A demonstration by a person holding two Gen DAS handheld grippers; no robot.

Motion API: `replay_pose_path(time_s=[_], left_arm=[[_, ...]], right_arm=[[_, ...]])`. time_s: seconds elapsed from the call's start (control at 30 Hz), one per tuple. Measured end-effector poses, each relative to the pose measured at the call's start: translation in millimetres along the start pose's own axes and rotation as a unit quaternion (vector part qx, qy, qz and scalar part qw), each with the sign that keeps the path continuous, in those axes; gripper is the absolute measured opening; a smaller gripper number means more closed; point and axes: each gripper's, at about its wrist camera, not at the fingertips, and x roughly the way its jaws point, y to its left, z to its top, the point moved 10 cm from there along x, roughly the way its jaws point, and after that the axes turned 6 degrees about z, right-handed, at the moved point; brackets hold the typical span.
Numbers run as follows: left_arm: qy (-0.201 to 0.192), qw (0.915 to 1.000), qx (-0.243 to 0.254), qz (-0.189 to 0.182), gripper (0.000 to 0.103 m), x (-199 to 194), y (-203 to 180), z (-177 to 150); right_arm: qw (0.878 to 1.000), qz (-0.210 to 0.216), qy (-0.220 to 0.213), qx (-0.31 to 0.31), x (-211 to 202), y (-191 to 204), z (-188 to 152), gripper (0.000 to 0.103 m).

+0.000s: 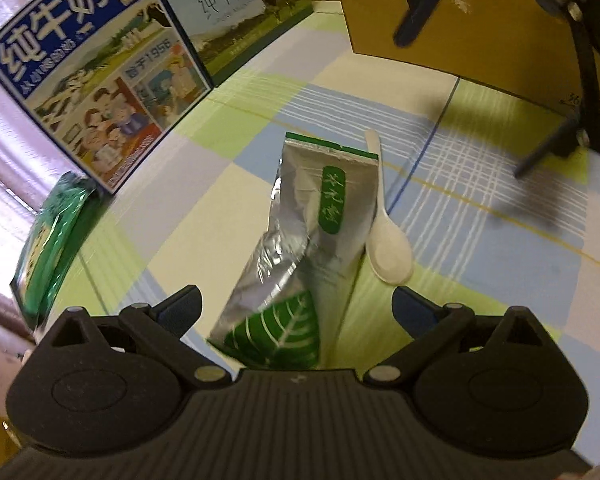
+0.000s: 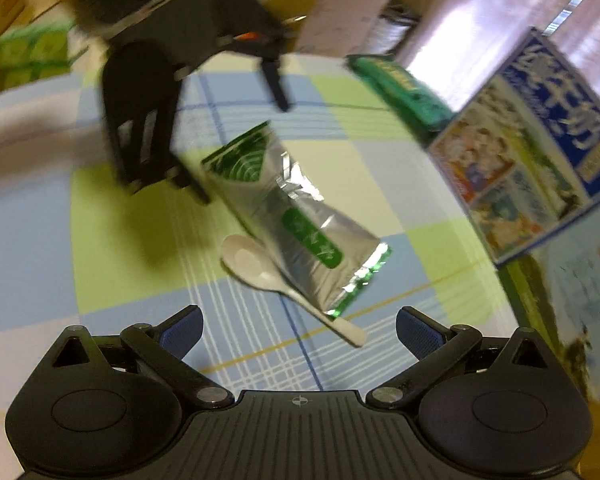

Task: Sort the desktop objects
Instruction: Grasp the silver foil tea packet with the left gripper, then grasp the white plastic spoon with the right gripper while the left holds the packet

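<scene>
A: Left wrist first. What's hard to read?

B: The right gripper (image 1: 460, 104) at top right is blurred and cut off by the frame. A green packet (image 1: 48, 240) at the table's (image 1: 228, 168) left edge is blurred too.

A: And the pouch (image 1: 300, 236)?

B: It lies mid-table, its leaf end between the left gripper's (image 1: 296, 308) parted, empty fingers (image 1: 180, 308). The spoon (image 1: 384, 232) lies touching the pouch's right side. Milk boxes (image 1: 96, 68) stand at the far left; a carton (image 1: 460, 20) is behind.

A: Right wrist?

B: Everything's smeared. The left gripper (image 2: 236, 152) hangs over the pouch's (image 2: 296, 220) leaf end. The right gripper (image 2: 298, 332) is spread wide and empty; the spoon's (image 2: 268, 272) handle points towards it, partly under the pouch. A milk box (image 2: 528, 152) is cut off at right.
</scene>
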Motion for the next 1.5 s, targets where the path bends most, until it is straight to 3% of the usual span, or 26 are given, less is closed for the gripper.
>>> replay_pose_path(time_s=[0.2,0.43,0.7,0.8,0.87,0.9,1.07,1.23,1.37,1.5], left_arm=[[0.012,0.9989,0.041,-0.020,0.095,26,7,11],[0.023,0.9975,0.040,-0.053,0.095,50,16,19],[0.034,0.9935,0.046,-0.099,0.095,69,13,18],[0.040,0.9918,0.041,-0.114,0.089,73,10,18],[0.045,0.9903,0.028,-0.128,0.073,73,10,18],[0.047,0.9897,0.021,-0.133,0.070,73,11,18],[0.064,0.9909,-0.002,-0.118,0.055,66,29,7],[0.074,0.9912,-0.027,-0.106,0.054,54,42,-16],[0.067,0.9914,-0.046,-0.102,0.056,48,44,-23],[0.068,0.9905,-0.068,-0.098,0.058,48,45,-29]], right_arm=[[0.998,0.018,0.037,-0.047,32,1,-8,0.100],[0.997,0.028,0.050,-0.055,56,-12,-13,0.089],[0.996,0.034,0.058,-0.060,75,-25,-10,0.088],[0.996,0.037,0.056,-0.059,79,-29,-7,0.087],[0.996,0.037,0.056,-0.059,81,-31,-5,0.086],[0.996,0.037,0.056,-0.059,81,-31,-5,0.086],[0.996,0.047,0.055,-0.055,88,-32,-1,0.081],[0.995,0.070,0.043,-0.061,96,-26,9,0.064],[0.994,0.086,0.038,-0.061,99,-22,19,0.056],[0.994,0.103,0.041,-0.022,100,-23,22,0.044]])
